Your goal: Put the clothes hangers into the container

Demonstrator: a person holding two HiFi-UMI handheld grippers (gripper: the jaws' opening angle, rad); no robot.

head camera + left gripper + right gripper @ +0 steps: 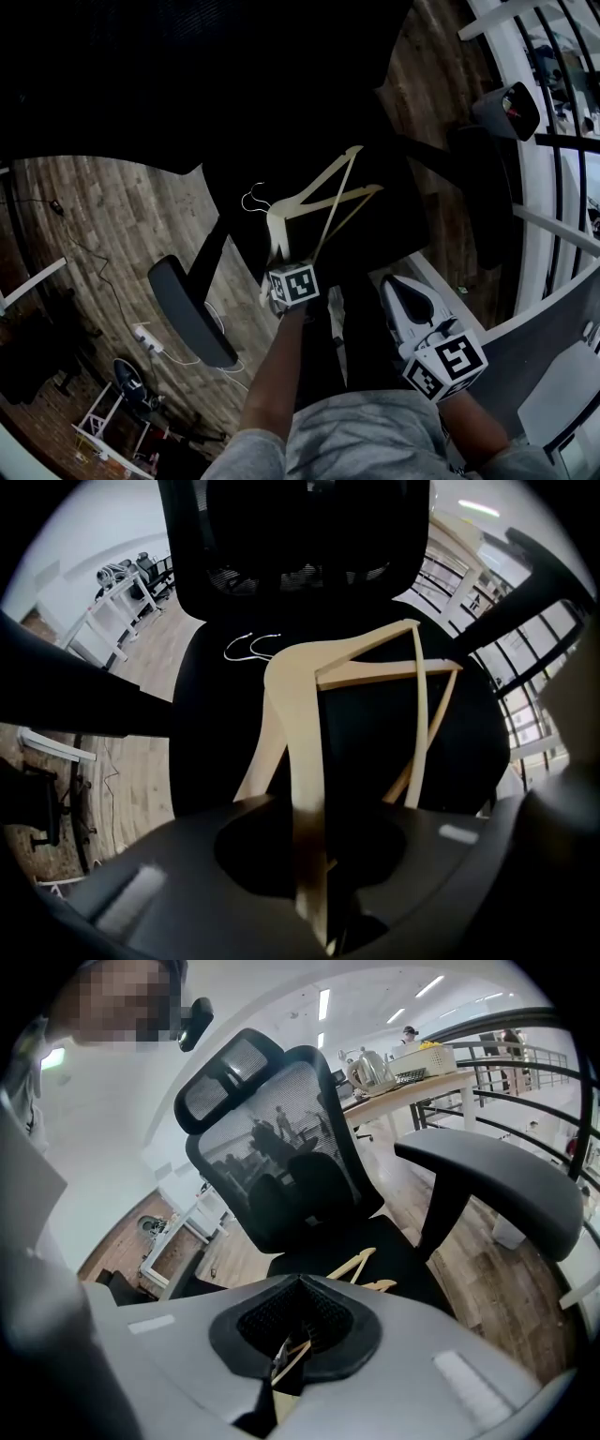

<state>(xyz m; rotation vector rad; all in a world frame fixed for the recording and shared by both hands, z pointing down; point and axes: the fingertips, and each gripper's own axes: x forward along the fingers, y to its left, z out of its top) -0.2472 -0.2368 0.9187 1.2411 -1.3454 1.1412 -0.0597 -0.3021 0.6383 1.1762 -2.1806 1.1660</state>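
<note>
Two pale wooden clothes hangers (319, 197) with white wire hooks (253, 198) lie together over the black seat (384, 234) of an office chair. My left gripper (279, 258) points straight down at their near end and is shut on one hanger arm. In the left gripper view that arm (305, 761) runs up between the jaws of the left gripper (314, 822). My right gripper (398, 291) hovers to the right of the seat with its white jaws together and nothing held. In the right gripper view the right gripper (300, 1283) faces the hangers (361, 1262). No container is in view.
The chair's armrests (192, 309) (487, 197) flank the seat, and its mesh backrest (272, 1138) rises behind. A power strip with cables (148, 337) lies on the wooden floor at the left. White desks (412, 1087) and a railing (525, 1054) stand at the right.
</note>
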